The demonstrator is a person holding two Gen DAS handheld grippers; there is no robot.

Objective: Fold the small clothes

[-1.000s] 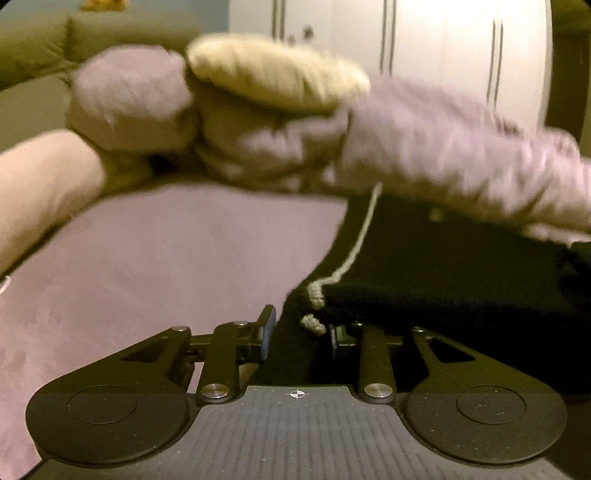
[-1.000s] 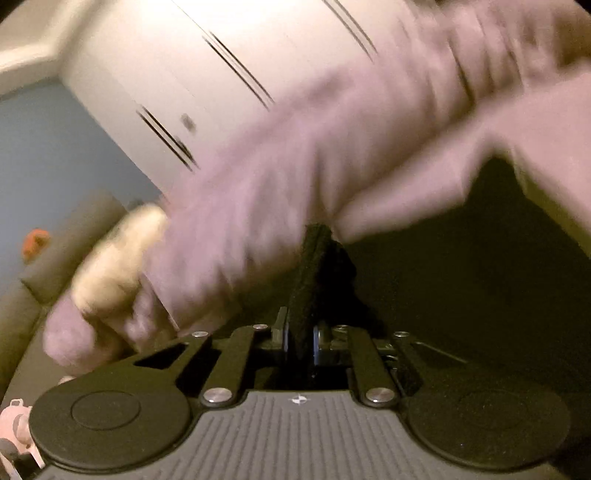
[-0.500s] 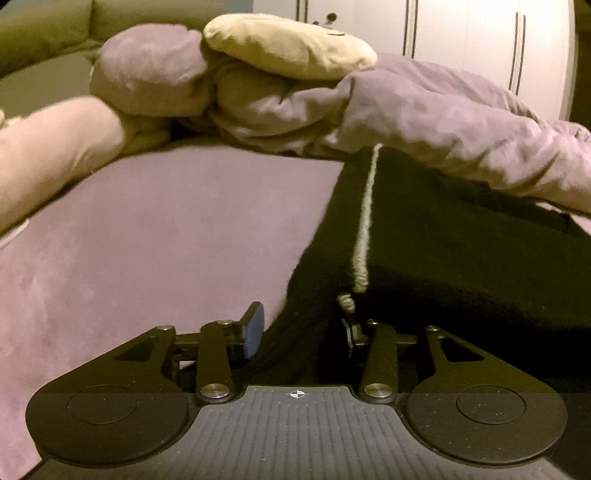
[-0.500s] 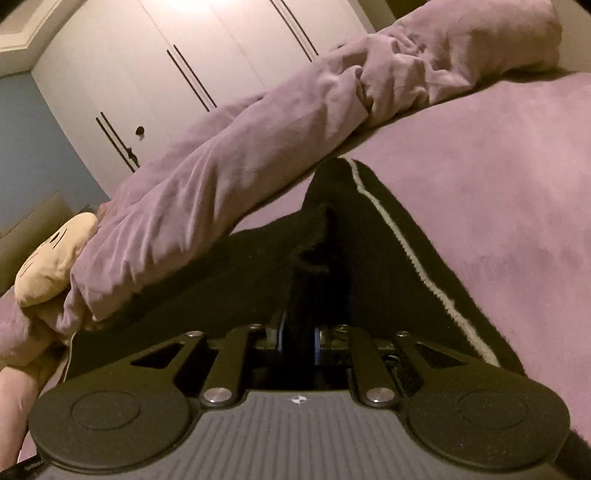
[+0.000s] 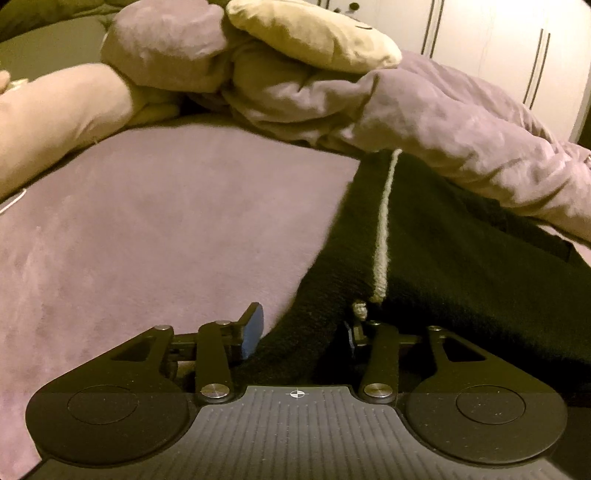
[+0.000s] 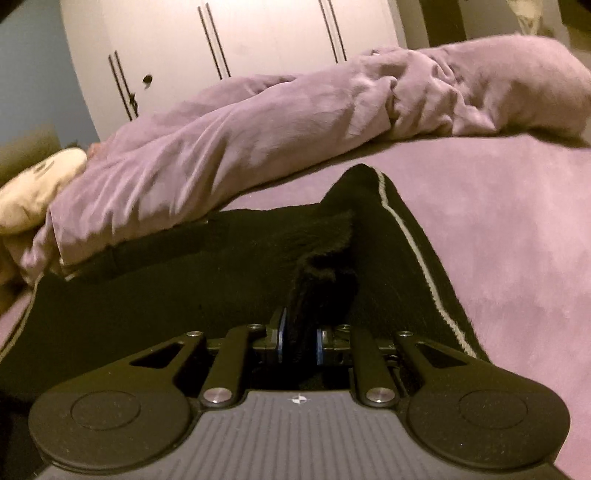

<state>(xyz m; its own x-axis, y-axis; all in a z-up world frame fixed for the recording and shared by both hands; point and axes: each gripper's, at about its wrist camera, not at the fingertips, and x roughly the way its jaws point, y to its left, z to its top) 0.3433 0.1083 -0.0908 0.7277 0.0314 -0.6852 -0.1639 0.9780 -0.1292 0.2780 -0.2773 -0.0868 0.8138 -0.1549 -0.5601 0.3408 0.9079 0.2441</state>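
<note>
A black knit garment (image 5: 461, 258) with a pale trim stripe (image 5: 382, 243) lies on the purple bed cover (image 5: 147, 229). My left gripper (image 5: 301, 332) is open, its jaws spread around the garment's near edge, which lies between them. In the right wrist view the garment (image 6: 184, 295) spreads left and ahead, with its trim stripe (image 6: 417, 254) on the right. My right gripper (image 6: 299, 343) is shut on a bunched fold of the black garment (image 6: 321, 284) low over the bed.
A crumpled purple duvet (image 5: 443, 122) lies along the far side of the bed, also in the right wrist view (image 6: 258, 122). A cream plush cushion (image 5: 310, 33) rests on it. A pink pillow (image 5: 55, 110) is at the left. White wardrobe doors (image 6: 258, 44) stand behind.
Both grippers came down from a fast swing and settled low over the bed. The garment now lies spread on the cover. My left gripper's jaws have opened wider; the right stays shut.
</note>
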